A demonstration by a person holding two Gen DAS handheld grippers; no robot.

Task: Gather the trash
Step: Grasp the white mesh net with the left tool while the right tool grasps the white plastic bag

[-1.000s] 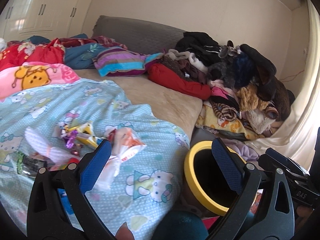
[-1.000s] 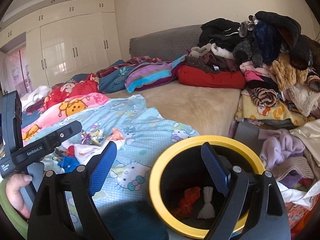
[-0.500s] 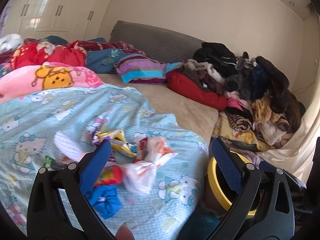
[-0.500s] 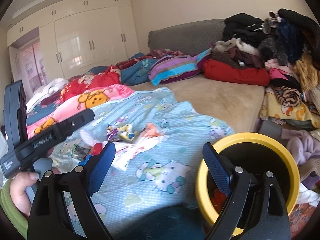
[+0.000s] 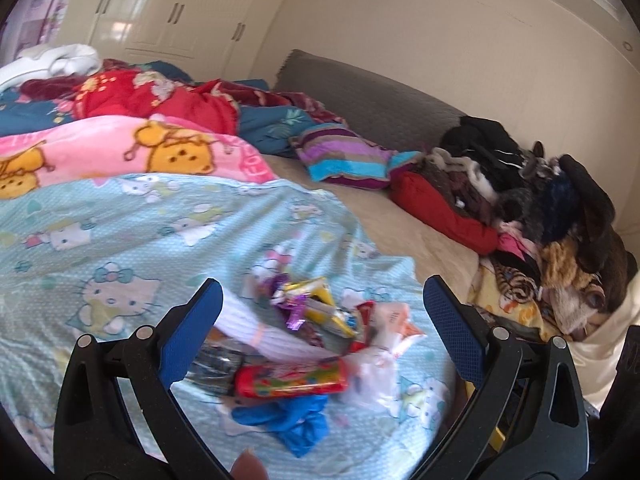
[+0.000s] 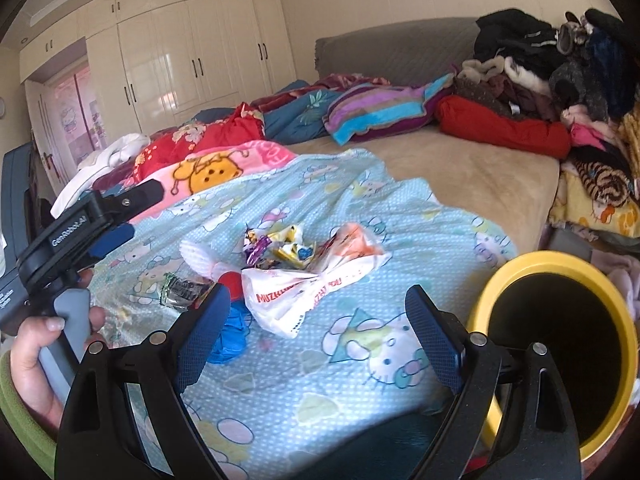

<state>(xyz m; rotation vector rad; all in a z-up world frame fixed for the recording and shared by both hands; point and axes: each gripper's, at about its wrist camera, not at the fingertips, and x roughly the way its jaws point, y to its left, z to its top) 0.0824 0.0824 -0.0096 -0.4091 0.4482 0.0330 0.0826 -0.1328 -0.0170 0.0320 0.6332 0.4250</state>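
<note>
Blue-padded tongs on both tools are observed spread wide, with nothing held between them. The left gripper (image 5: pixel 318 330) is directed at a litter pile lying on the light blue cartoon-print sheet (image 5: pixel 120 240); the right gripper (image 6: pixel 316 332) is aimed over the same sheet, with the pile at roughly 11 o'clock of its line.

Items noted in the pile: a red printed tube (image 5: pixel 290 378) nearest the left tool, a crumpled blue wad (image 5: pixel 292 420) at 6 o'clock of the tube, a white ribbed wrapper (image 5: pixel 260 330) at 11 o'clock, a dark foil packet (image 6: pixel 180 290) beside the left pad, yellow and purple sweet wrappers (image 5: pixel 308 306) at 12 o'clock, and a knotted white plastic bag (image 6: pixel 312 284) with red lettering at 2 o'clock. All are touching or just beside one another.

The yellow-rimmed bin (image 6: pixel 560 356) is recorded off the bed edge, at 3 o'clock of the right tool. Its interior is in shadow; contents cannot be determined.

Assessment: collection is judged largely outstanding. No item is gripped, and the whole visible pile remains to be transferred. Piles of clothes (image 5: pixel 540 208) at 2 o'clock are not regarded as trash. The soft sheet may be caught with thin wrappers.
</note>
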